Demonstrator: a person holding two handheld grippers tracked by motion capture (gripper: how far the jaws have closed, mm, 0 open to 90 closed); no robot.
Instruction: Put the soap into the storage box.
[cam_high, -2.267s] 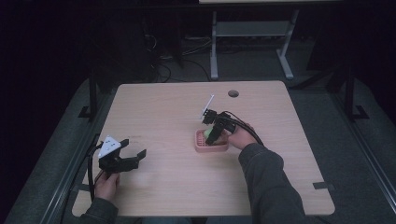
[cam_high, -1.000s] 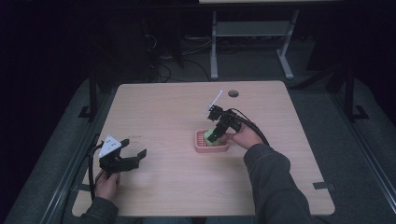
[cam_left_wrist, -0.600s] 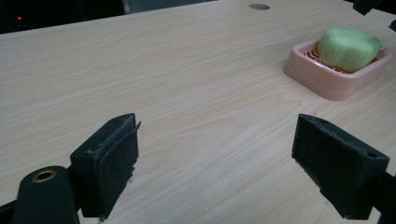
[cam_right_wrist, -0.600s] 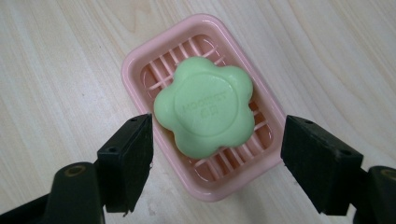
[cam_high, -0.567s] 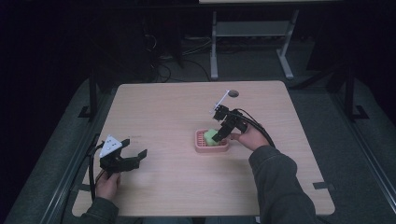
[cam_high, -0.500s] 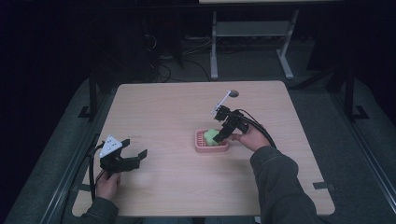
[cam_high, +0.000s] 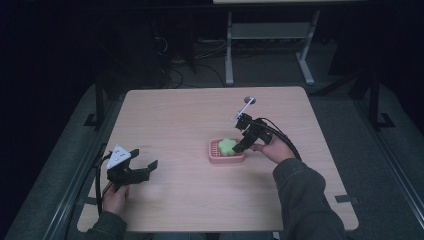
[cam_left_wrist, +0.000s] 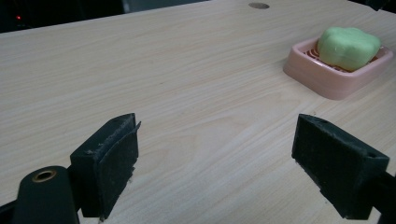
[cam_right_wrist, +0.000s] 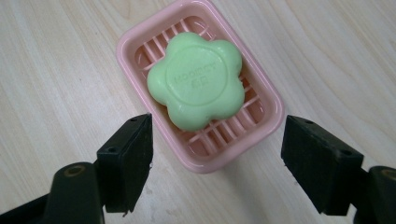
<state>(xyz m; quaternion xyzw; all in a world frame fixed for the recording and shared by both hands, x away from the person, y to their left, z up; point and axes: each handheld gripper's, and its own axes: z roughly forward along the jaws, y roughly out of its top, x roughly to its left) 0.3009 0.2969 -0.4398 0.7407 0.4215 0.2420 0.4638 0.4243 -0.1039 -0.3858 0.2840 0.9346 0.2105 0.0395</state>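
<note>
Fingers (cam_left_wrist: 109, 161) of the left gripper (cam_high: 131, 170) spread wide, nothing between them, bare wood visible in the gap. Held low over the near left part of the table (cam_high: 190, 200) by the left hand (cam_high: 116, 198), grey three-cornered plate on top, cable trailing off the near left edge.

Fingers (cam_right_wrist: 128, 158) of the right gripper (cam_high: 246, 141) likewise set wide and empty, one on each side of the near end of the soap dish (cam_right_wrist: 271, 123), apart from its rim, not gripping. Gripper tilted down toward the dish from its right side, held by the right hand (cam_high: 272, 150), dark sleeve running back to the near edge.

Pink slatted soap dish resting flat on the table near its middle, slightly right of centre. Green flower-shaped soap (cam_right_wrist: 197, 84) lying inside on the slats, embossed lettering on its top face, not legible with certainty.

Further out, small round hole (cam_high: 249, 100) in the tabletop near the far edge. Beyond the table, dark floor and a grey metal frame (cam_high: 270, 35).
</note>
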